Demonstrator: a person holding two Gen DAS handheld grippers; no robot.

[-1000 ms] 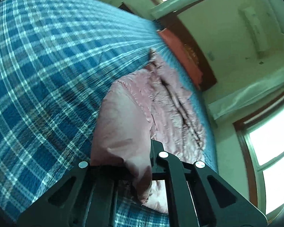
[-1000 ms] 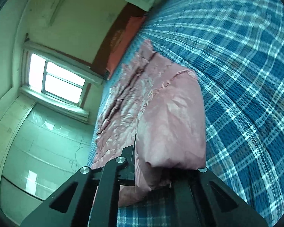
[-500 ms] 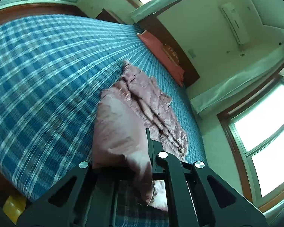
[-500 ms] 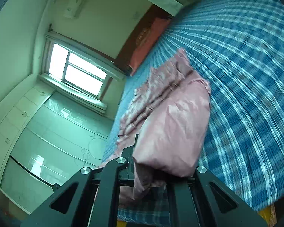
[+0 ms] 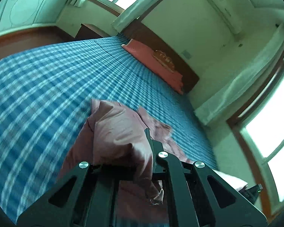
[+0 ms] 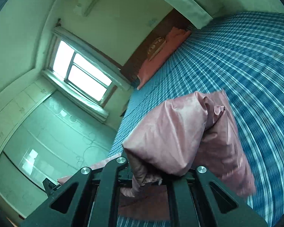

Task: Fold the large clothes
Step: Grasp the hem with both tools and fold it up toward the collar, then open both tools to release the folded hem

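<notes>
A large pink padded garment is lifted above the blue plaid bed. My left gripper is shut on one puffy edge of it, and the fabric bulges over the left finger and hides it. In the right wrist view my right gripper is shut on another edge of the same garment, which drapes down to the right over the bed. Part of the garment hangs below both grippers.
A red pillow lies at the wooden headboard at the far end of the bed. Windows, a curtain and a glossy wardrobe line the walls. An air conditioner hangs on the wall.
Both grippers have risen and tilted up with the garment. It has come off the bed and bunched up; more of the room and less of the bed shows.
</notes>
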